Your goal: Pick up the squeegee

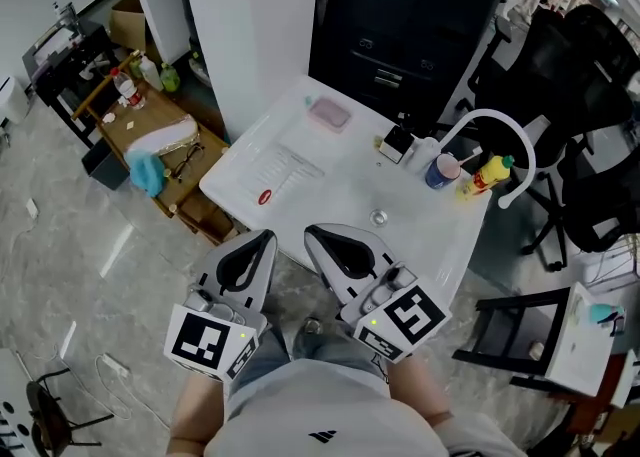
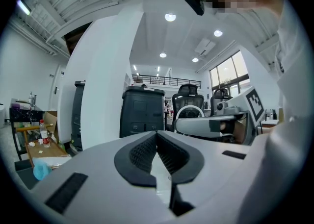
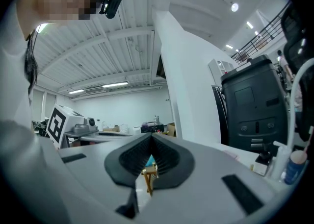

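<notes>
A white table (image 1: 430,245) stands ahead of me. On its left part lies a pale, flat ribbed thing (image 1: 290,167) with a small red piece (image 1: 264,197) at its near end; I cannot tell for sure that this is the squeegee. Both grippers hover level just short of the table's near edge. My left gripper (image 1: 263,237) (image 2: 157,133) is shut with nothing between its pads. My right gripper (image 1: 316,234) (image 3: 150,135) is beside it, also shut and empty. In the gripper views neither shows the table top in front of the jaws.
On the table are a pink block (image 1: 328,114), a black box (image 1: 397,143), a blue-capped bottle (image 1: 441,172), a yellow bottle (image 1: 485,174) and a white curved pipe (image 1: 505,129). A black cabinet (image 1: 400,15) stands behind. A low wooden cart (image 1: 150,130) is left, black office chairs (image 1: 575,95) right.
</notes>
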Tool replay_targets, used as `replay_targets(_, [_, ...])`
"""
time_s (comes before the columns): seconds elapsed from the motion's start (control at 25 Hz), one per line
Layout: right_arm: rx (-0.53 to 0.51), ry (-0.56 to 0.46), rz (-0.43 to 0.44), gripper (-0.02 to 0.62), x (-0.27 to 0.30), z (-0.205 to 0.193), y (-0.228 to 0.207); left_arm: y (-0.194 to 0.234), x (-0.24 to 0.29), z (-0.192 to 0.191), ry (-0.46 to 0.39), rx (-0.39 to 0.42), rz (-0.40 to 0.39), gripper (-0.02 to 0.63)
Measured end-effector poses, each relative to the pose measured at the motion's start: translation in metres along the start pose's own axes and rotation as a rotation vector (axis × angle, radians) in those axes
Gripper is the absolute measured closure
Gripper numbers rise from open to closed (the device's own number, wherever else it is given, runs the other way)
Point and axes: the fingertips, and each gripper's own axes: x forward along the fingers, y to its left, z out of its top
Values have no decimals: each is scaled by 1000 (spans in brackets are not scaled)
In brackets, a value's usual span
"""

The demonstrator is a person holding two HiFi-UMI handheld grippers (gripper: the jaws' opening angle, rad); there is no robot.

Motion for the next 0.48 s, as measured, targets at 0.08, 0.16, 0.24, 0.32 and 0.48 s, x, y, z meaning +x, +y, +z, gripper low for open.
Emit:
replay_targets(0.08, [2, 1, -20, 586, 9, 0, -3, 9, 5, 0, 6, 5, -19, 594])
replay_targets(0.16, [5, 2, -40, 586, 19, -1, -7, 19, 10, 2, 9, 12, -40, 594])
replay_targets(0.24, [8, 2, -63, 586, 30, -1, -10, 29, 15, 4, 12, 21, -67, 594])
replay_targets(0.32, [15, 1, -86, 586, 41, -1, -14, 38, 20, 4, 20, 29, -96, 594])
replay_targets(0.48, [27, 2, -132, 586, 62, -2, -22, 58, 29, 4, 38, 37, -142, 594])
